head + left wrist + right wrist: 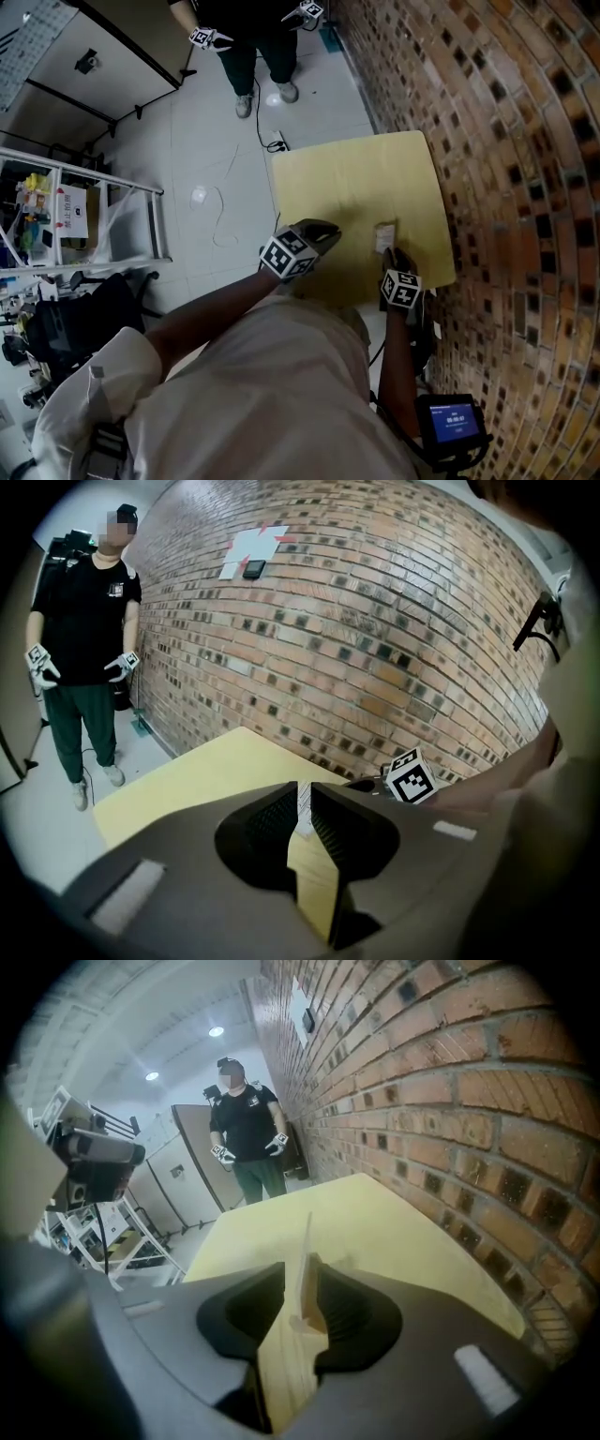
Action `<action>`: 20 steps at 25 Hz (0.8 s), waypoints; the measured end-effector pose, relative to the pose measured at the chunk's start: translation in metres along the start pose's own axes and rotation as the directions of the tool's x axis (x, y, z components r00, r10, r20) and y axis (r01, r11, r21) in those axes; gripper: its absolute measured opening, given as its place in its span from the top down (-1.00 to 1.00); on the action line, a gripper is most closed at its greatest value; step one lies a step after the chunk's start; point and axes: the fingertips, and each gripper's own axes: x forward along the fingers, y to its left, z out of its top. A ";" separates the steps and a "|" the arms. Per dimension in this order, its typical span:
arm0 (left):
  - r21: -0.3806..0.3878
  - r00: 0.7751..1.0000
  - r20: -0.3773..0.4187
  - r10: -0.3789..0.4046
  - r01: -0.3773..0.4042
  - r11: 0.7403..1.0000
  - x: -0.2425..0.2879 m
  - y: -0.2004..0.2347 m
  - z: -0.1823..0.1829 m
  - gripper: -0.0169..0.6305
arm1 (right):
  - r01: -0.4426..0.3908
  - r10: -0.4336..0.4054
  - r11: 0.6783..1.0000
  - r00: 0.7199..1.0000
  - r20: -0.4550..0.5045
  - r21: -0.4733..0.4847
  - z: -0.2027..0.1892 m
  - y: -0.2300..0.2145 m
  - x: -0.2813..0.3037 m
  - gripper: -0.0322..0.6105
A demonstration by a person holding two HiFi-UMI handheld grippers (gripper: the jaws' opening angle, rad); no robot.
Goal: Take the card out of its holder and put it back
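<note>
Step in hand: judging by the layout, the card [384, 237] is being worked at the right-hand edge of the worktop [356, 178]. Whether this is the taking-out or the putting-back half, I cannot tell.
Next move calls for: probably one tool pinning the holder flat while the other slides the thin sheet along its own plane. The sheet looks flimsy, so a squeeze off its edge line could bend it.
Left tool [303, 797]: sits left of centre in the head view and points right toward the card, with bare worktop between its tips and the card. The jaws are narrow, only a slit apart. Yellow worktop shows through the slit, with a strip of white at its far end. It appears to grip nothing.
Card position: lower right of the worktop in the head view, just ahead of the right tool's tips. I cannot separate card from holder.
Right tool [302, 1274]: at the worktop's lower right corner, jaws roughly half apart. A thin pale sheet [307, 1237] stands edge-on between them and rises past the tips. It lies close against the right jaw, with a sliver of worktop showing at the left jaw, so it looks loosely bracketed, not clamped.
</note>
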 end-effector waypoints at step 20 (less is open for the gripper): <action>0.003 1.000 -0.004 0.029 -0.029 1.000 -0.015 0.020 0.002 0.76 | -0.004 0.007 0.998 0.998 -0.062 0.055 -0.013 0.001 0.032 0.76</action>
